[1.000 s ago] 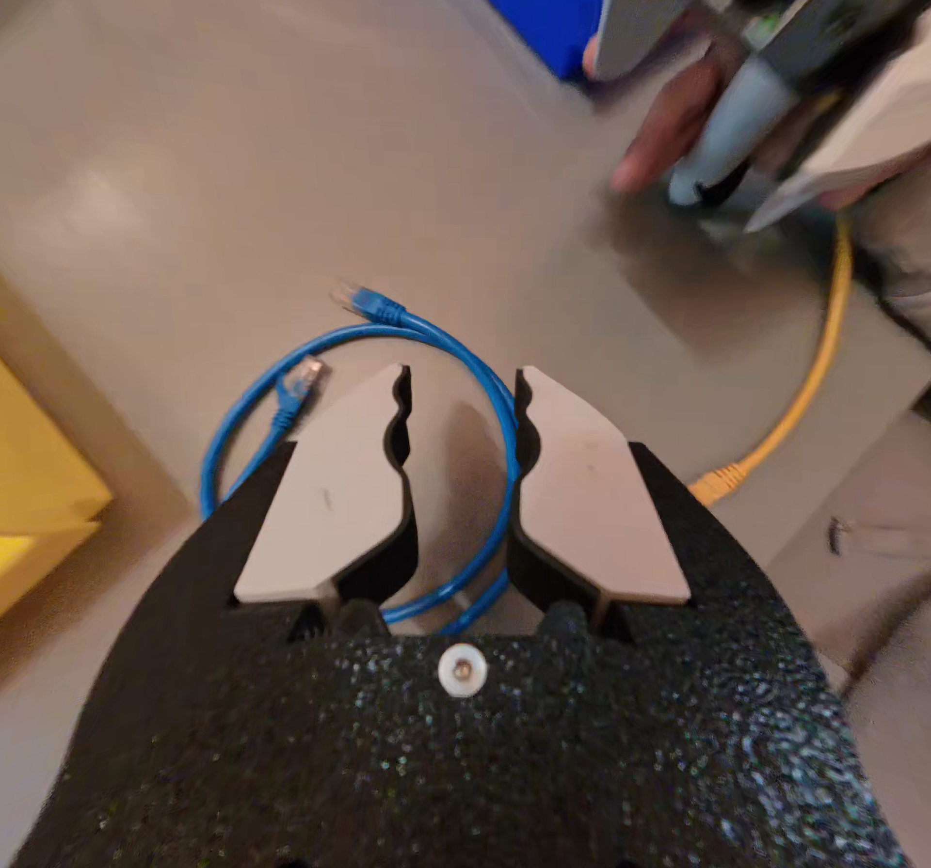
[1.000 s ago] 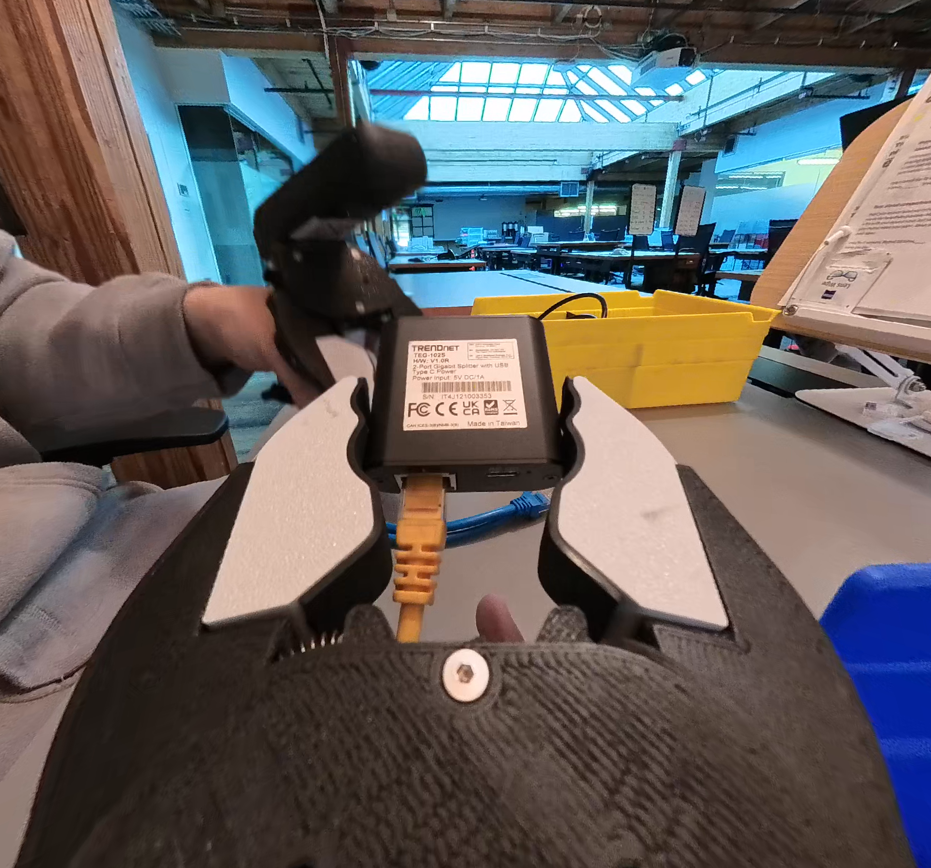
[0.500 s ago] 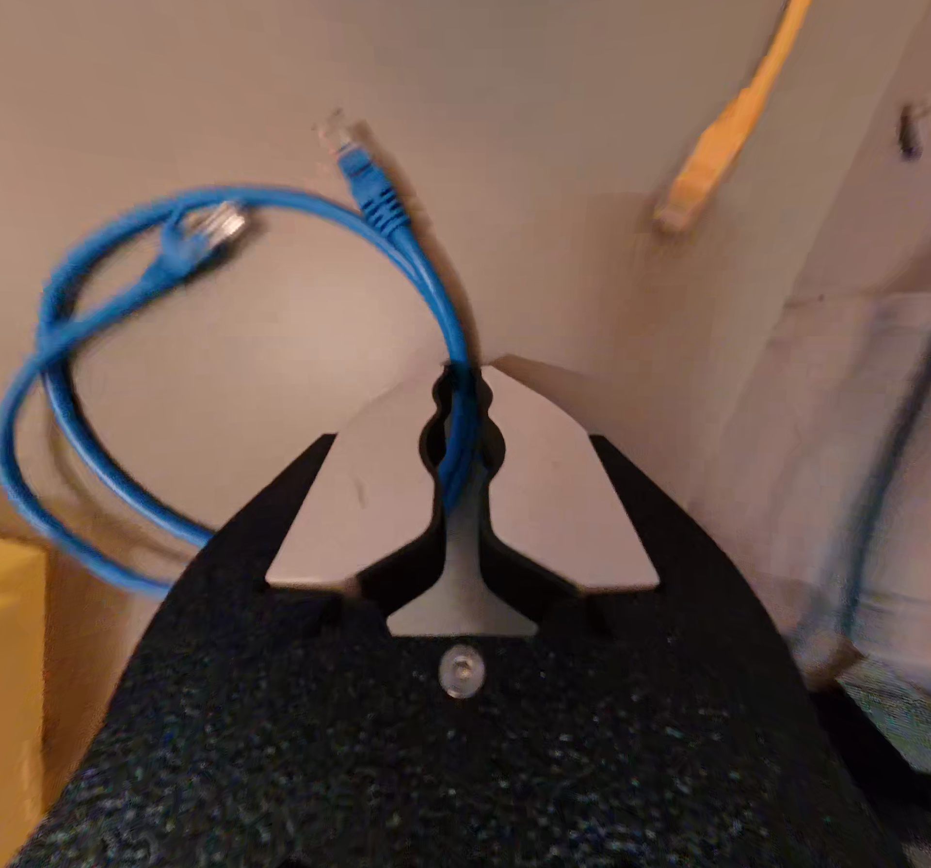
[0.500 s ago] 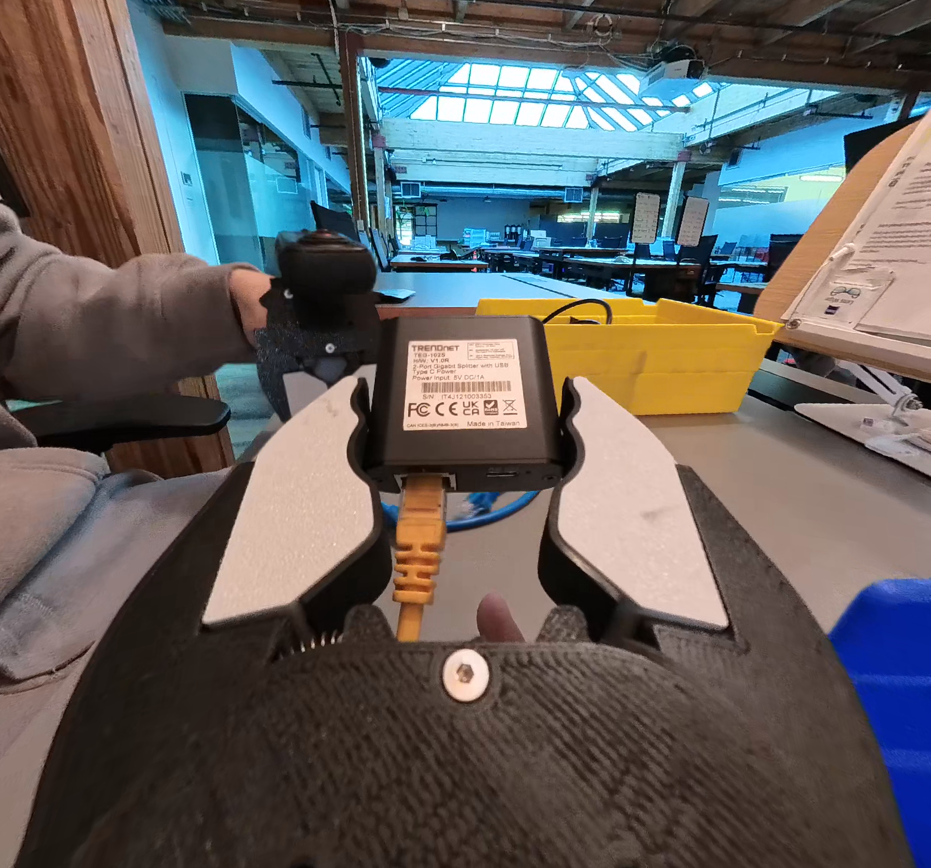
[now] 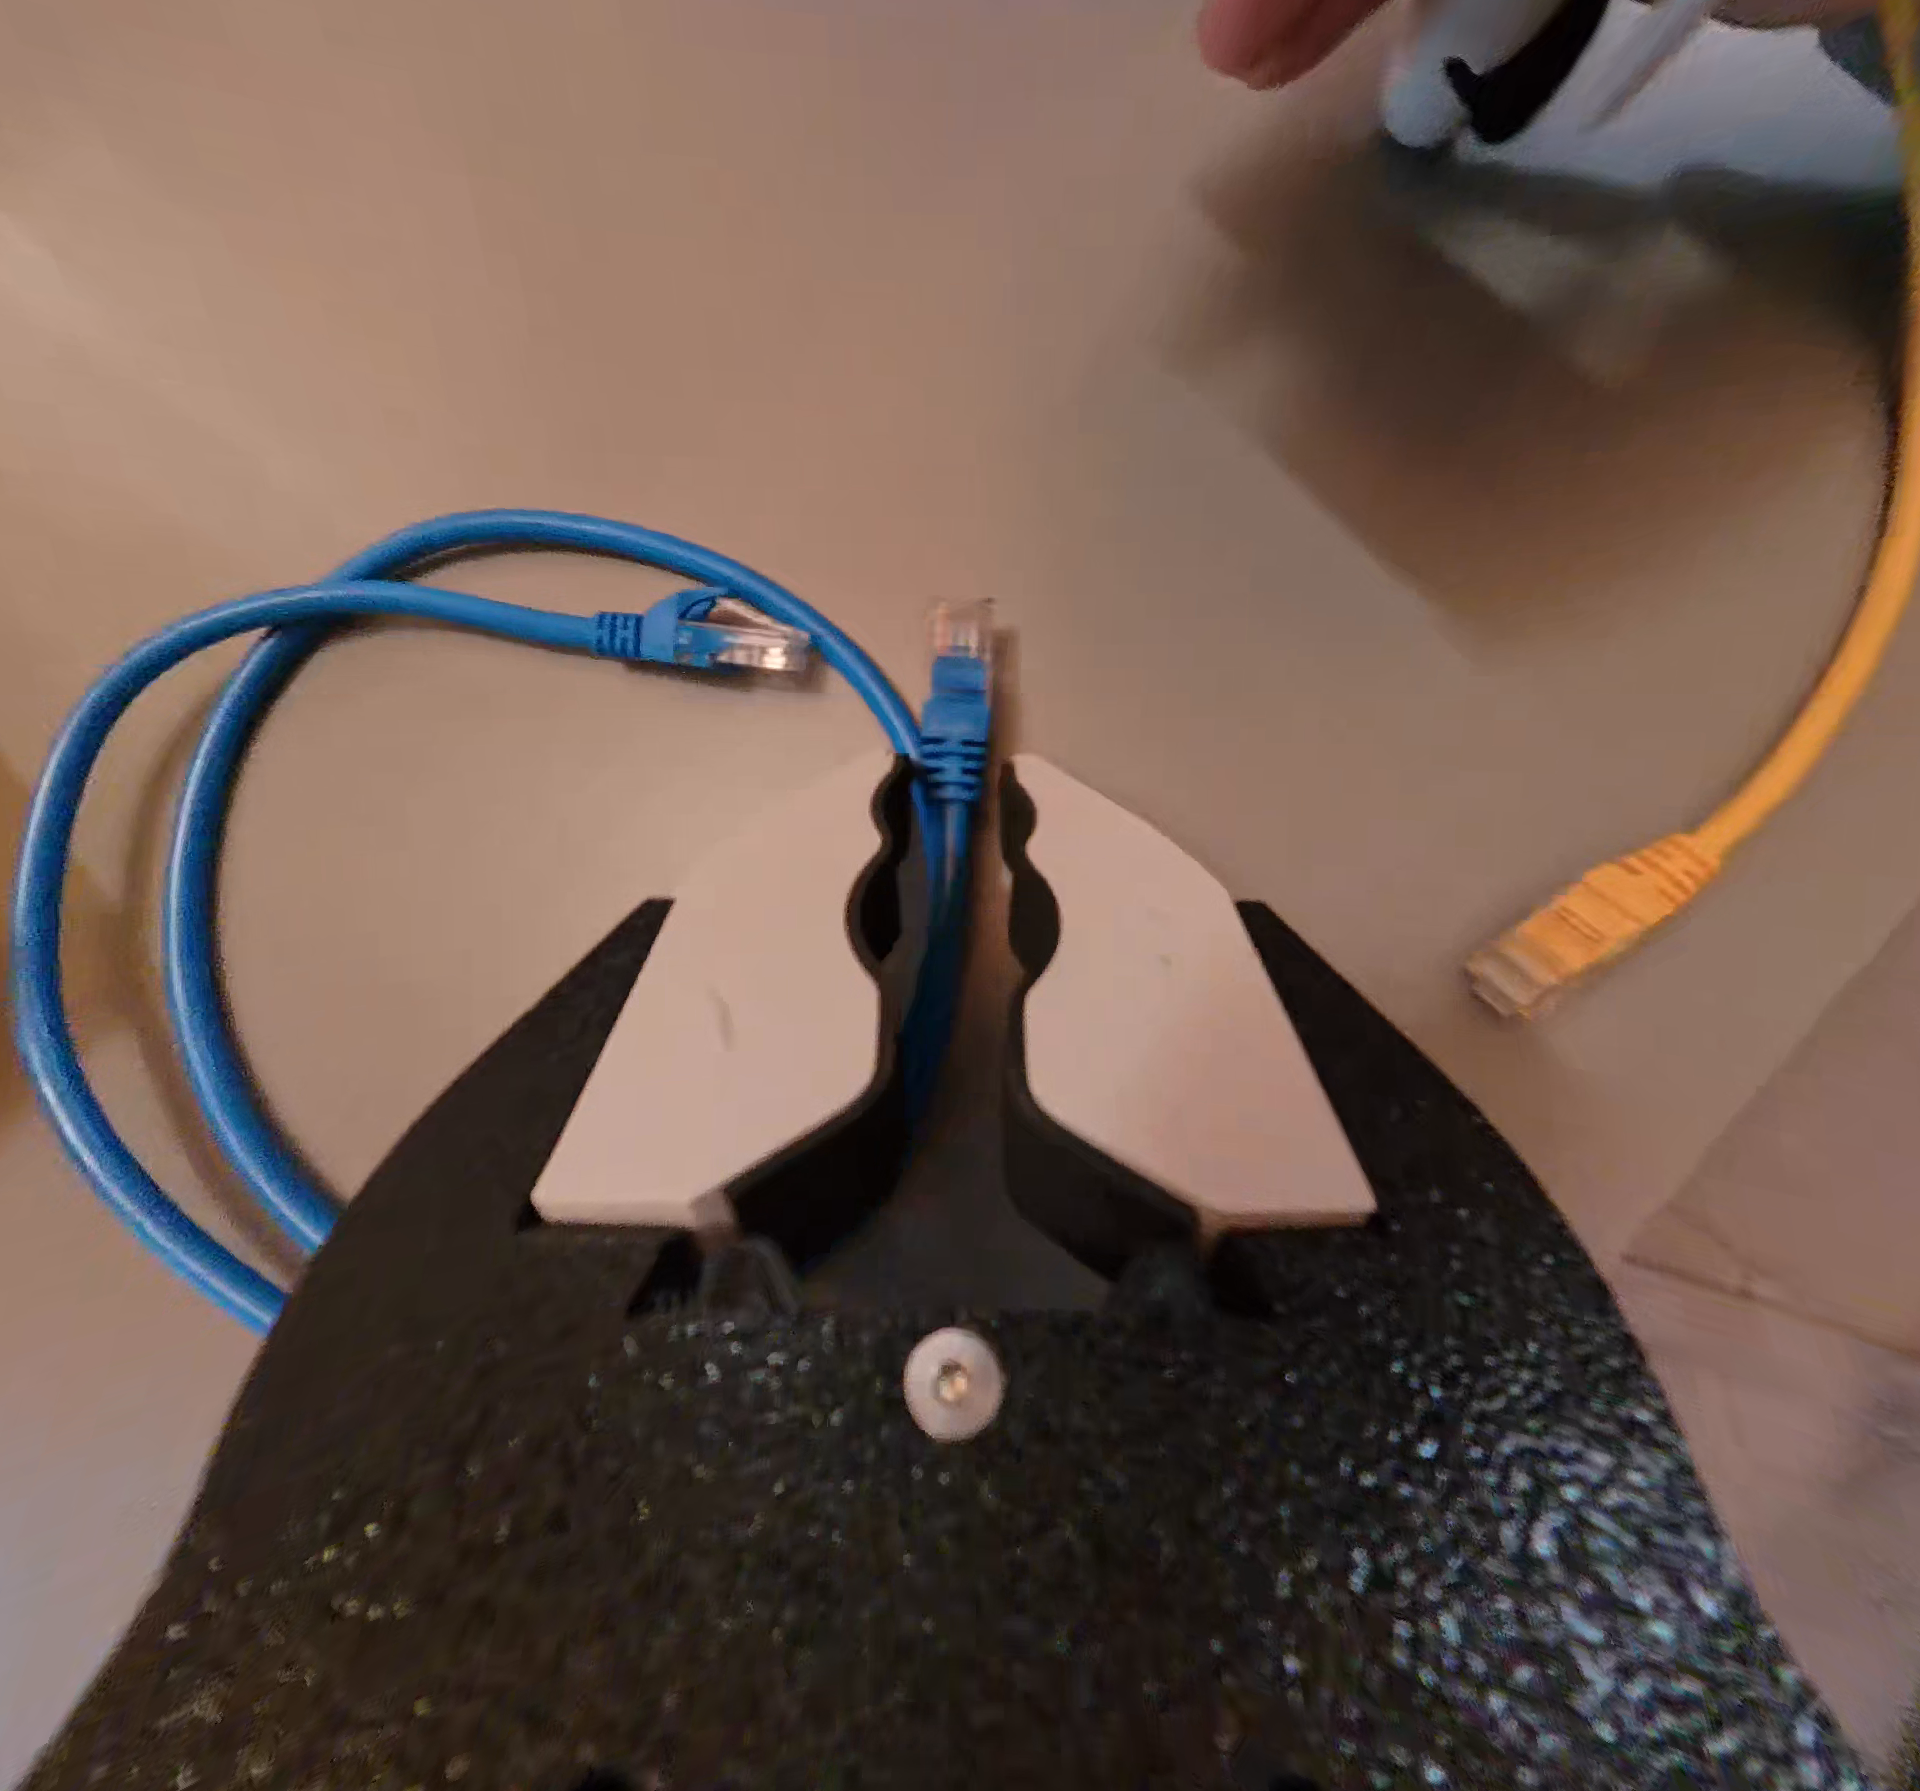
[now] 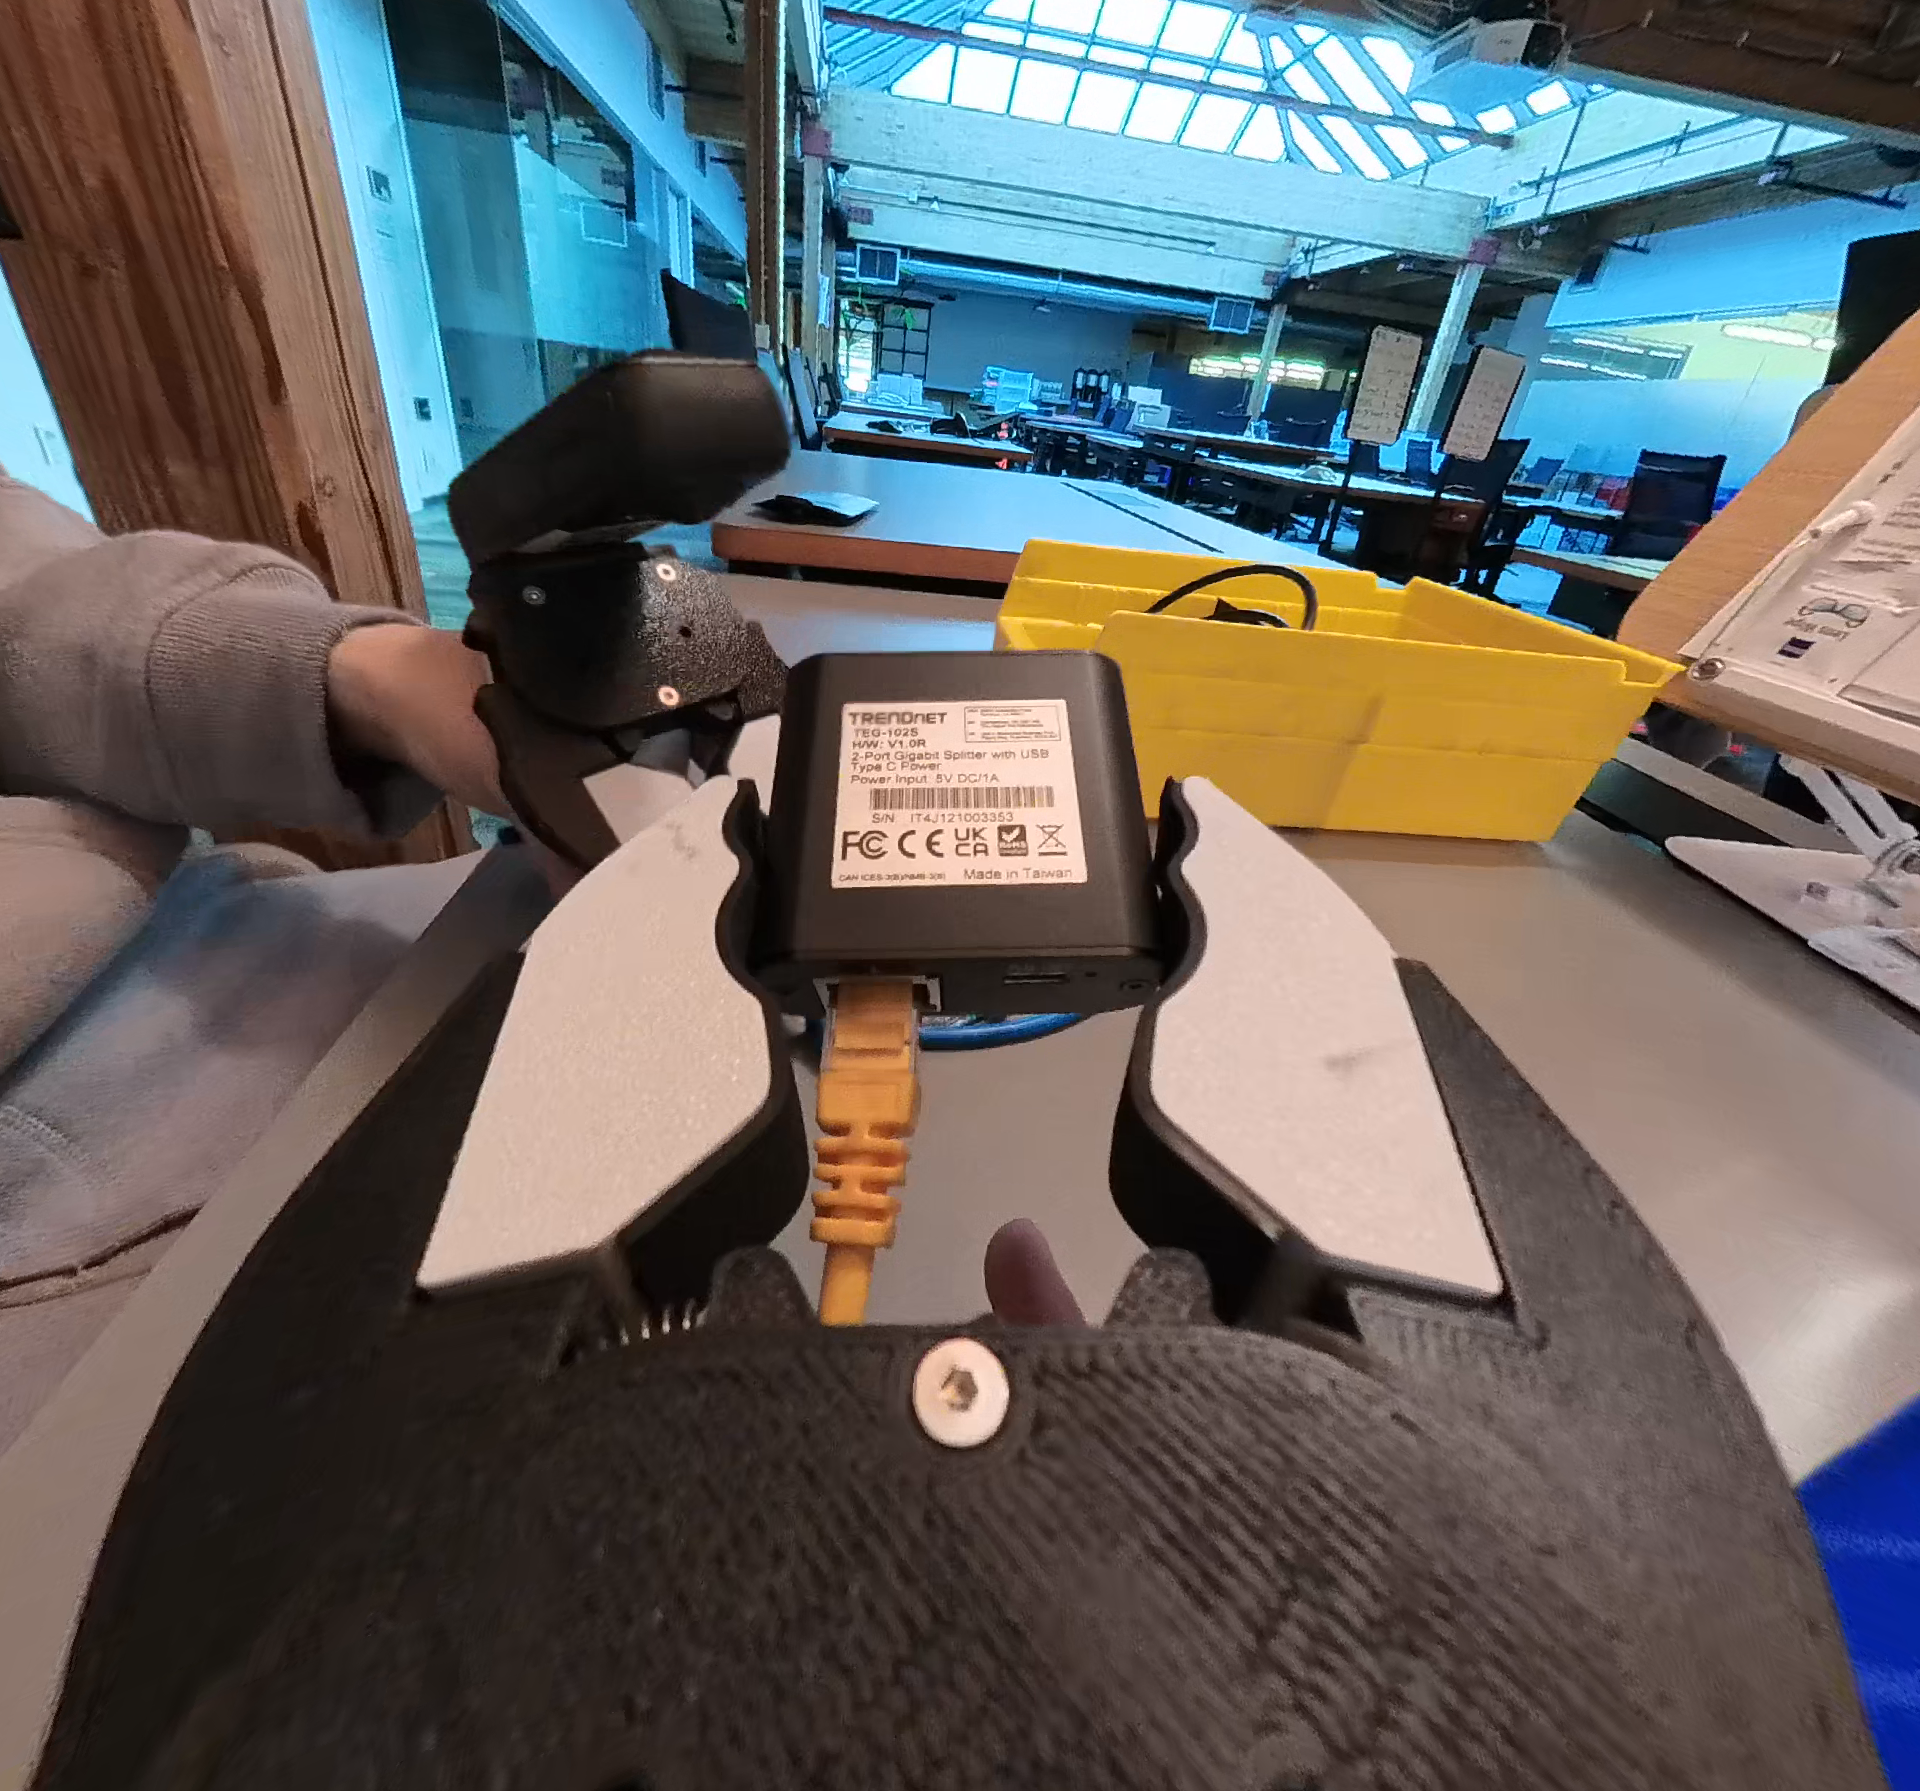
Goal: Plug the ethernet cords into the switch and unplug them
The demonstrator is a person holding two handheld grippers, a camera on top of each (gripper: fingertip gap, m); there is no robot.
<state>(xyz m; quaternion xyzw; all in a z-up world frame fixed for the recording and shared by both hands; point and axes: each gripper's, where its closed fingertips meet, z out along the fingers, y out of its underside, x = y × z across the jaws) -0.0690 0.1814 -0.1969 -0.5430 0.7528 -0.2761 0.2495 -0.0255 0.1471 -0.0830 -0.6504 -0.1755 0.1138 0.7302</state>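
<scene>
My left gripper (image 5: pixel 954 775) is shut on the blue ethernet cord (image 5: pixel 940 920) just behind one plug (image 5: pixel 960 645), which sticks out past the fingertips. The rest of the blue cord loops on the table to the left, with its other plug (image 5: pixel 727 645) lying free. My right gripper (image 6: pixel 956 806) is shut on the black switch (image 6: pixel 961 816), held above the table with its labelled side up. A yellow ethernet cord (image 6: pixel 864 1107) is plugged into the switch's near left port. The yellow cord's free end (image 5: pixel 1590 920) lies on the table at the right.
A yellow bin (image 6: pixel 1330 692) holding a black cable stands behind the switch. A blue bin (image 6: pixel 1870 1575) is at the lower right. A document stand (image 6: pixel 1787 598) is at the right. The left gripper (image 6: pixel 623 640) and a grey-sleeved arm show left of the switch.
My left gripper closed on the blue cord and shifted along it to just behind the plug, tilting up. The right gripper has held the switch steady.
</scene>
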